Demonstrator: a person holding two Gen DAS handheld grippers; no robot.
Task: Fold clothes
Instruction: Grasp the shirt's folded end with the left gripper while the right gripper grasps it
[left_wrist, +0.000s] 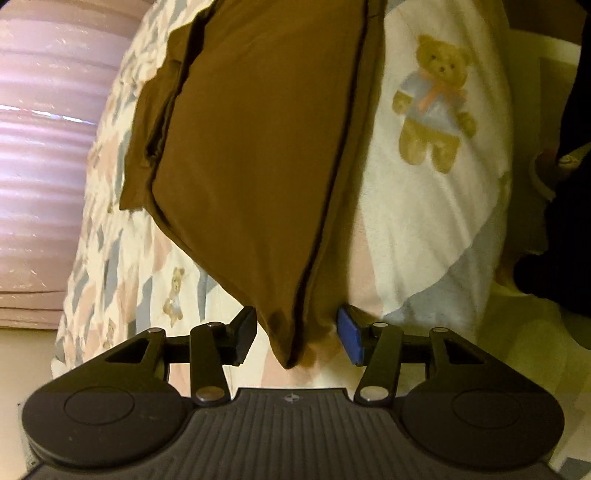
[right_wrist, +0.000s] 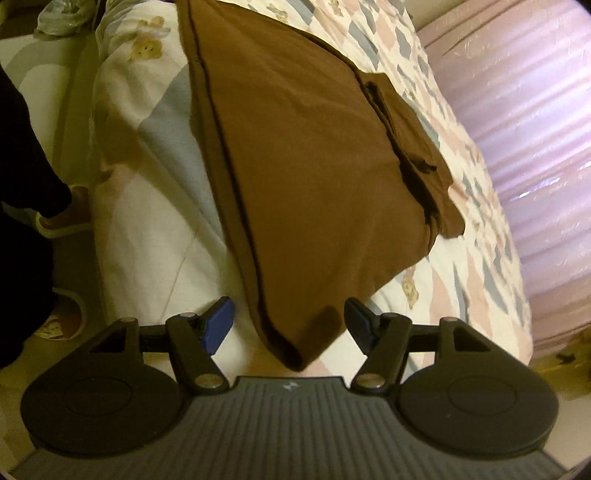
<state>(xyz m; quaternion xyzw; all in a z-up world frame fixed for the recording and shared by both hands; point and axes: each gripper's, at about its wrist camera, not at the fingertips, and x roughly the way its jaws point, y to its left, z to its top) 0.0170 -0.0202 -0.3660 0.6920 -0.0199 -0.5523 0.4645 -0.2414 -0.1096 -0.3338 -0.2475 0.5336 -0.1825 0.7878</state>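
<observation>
A brown garment (left_wrist: 255, 147) lies folded on a bed with a teddy-bear print quilt (left_wrist: 436, 206). One near corner of it hangs between the fingers of my left gripper (left_wrist: 296, 334), which is open around that corner. In the right wrist view the garment (right_wrist: 306, 177) shows from the other end, a folded sleeve along its right edge. Its other near corner lies between the fingers of my right gripper (right_wrist: 289, 326), which is also open around it.
A pink plastic-wrapped mattress (left_wrist: 40, 166) stands beyond the bed, and shows in the right wrist view (right_wrist: 535, 129). The person's dark trousers and slippered feet (right_wrist: 62, 218) stand beside the bed. A crumpled bag (right_wrist: 62, 14) lies at the far left.
</observation>
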